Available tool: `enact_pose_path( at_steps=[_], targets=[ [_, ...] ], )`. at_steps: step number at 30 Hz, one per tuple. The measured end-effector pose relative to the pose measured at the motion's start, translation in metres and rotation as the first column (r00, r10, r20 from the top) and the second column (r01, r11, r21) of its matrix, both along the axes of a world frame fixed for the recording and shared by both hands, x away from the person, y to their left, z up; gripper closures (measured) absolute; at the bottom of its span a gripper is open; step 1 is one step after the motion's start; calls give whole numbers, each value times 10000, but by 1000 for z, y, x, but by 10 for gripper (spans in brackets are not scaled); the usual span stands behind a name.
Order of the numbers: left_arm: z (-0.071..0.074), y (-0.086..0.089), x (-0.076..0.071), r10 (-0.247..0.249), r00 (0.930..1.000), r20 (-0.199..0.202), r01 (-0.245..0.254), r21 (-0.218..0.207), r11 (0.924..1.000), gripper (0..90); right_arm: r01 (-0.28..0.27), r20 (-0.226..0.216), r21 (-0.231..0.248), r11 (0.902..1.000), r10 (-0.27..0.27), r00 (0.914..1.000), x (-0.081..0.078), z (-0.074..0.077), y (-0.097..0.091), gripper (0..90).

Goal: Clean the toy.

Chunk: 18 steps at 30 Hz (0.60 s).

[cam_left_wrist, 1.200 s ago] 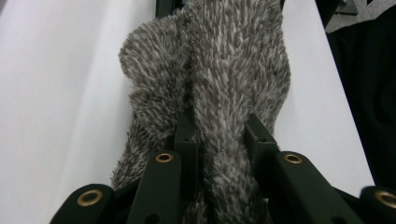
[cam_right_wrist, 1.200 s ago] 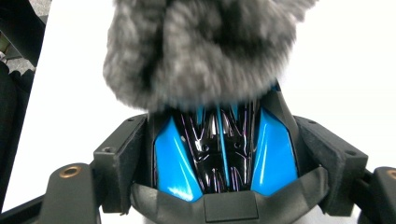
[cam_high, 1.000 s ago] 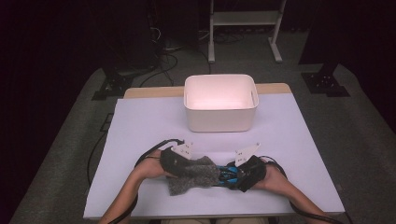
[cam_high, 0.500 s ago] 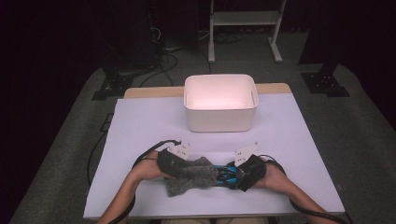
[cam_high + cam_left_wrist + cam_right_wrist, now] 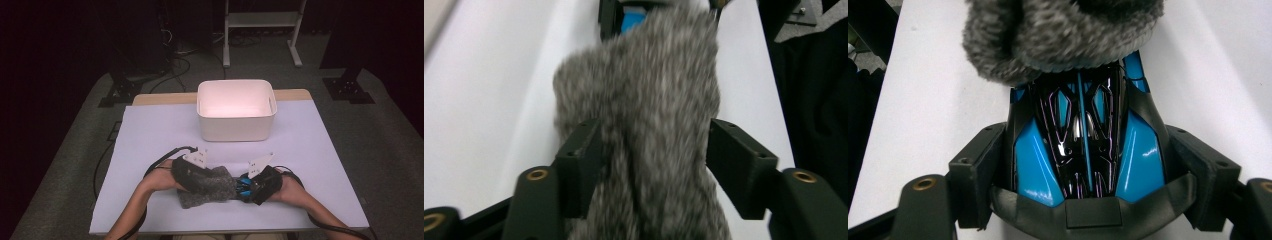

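Note:
A grey fuzzy cover (image 5: pixel 207 186) lies near the table's front edge, pulled over one end of a blue and black toy car (image 5: pixel 244 184). My left gripper (image 5: pixel 200 180) comes in from the left. In the left gripper view the fuzzy cover (image 5: pixel 649 100) runs between my left gripper's (image 5: pixel 654 135) jaws, which have just been opening and stand apart around it. In the right gripper view my right gripper (image 5: pixel 1087 150) is shut on the car's (image 5: pixel 1083 145) sides. The cover (image 5: pixel 1058 35) hides the car's far end.
A white plastic bin (image 5: pixel 235 127) stands at the back middle of the white table (image 5: pixel 150 135). Cables trail from both grippers over the front edge. Dark floor, stands and cables surround the table.
A little more of the blue car shows between the cover and the right gripper than a second ago. Both hands stay at the front edge.

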<state>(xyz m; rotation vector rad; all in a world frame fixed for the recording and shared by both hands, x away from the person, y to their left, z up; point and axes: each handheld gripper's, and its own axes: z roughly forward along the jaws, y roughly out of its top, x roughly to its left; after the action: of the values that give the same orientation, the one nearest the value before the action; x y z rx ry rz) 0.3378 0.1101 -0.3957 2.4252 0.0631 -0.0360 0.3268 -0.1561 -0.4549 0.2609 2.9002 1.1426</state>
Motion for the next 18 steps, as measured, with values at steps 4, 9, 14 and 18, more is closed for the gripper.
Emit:
enact_pose_path(
  at_steps=[4,9,14,18],
  targets=[
    [7,-16,-2,-186,9997,136,186,-24,9998,372,35,-22,-11,10000,-35,10000,0,0,2,229],
    [2,-41,0,-297,9992,281,286,382,9989,372,56,-43,19,10000,-55,10000,0,0,3,229],
    [-11,-54,1,-240,9995,193,219,996,9948,462,41,-19,94,9999,-41,10000,0,-1,3,229],
    [-9,-47,5,-16,10000,66,11,747,9972,710,14,-29,132,9999,-14,10000,0,-1,2,229]
  ],
)
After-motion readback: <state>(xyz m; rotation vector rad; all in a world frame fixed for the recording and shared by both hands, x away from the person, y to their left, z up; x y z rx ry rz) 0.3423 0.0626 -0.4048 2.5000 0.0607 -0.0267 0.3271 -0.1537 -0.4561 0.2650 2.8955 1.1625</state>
